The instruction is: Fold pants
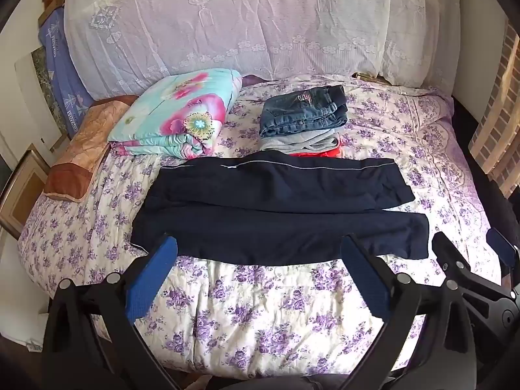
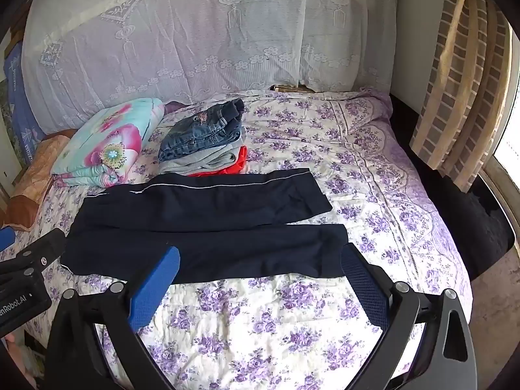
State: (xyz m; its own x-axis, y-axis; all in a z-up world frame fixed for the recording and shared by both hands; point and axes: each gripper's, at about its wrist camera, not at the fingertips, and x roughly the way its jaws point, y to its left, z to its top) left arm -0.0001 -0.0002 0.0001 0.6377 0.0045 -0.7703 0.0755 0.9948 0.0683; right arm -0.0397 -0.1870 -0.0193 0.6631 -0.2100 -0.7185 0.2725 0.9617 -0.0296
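Note:
Dark navy pants (image 1: 276,208) lie flat across the floral bedspread, waist to the left, both legs stretched to the right; they also show in the right wrist view (image 2: 208,224). A thin white stripe runs along the far leg. My left gripper (image 1: 260,253) is open and empty, hovering just before the near edge of the pants. My right gripper (image 2: 260,260) is open and empty too, above the near leg's edge toward the cuff end. The right gripper also shows in the left wrist view (image 1: 468,247) at right.
A stack of folded clothes, jeans on top (image 1: 304,113), sits just behind the pants. A folded floral quilt (image 1: 175,120) lies at back left, a brown pillow (image 1: 81,159) beside it. Lace curtain (image 1: 243,22) behind; the bed edge drops off at right (image 2: 455,227).

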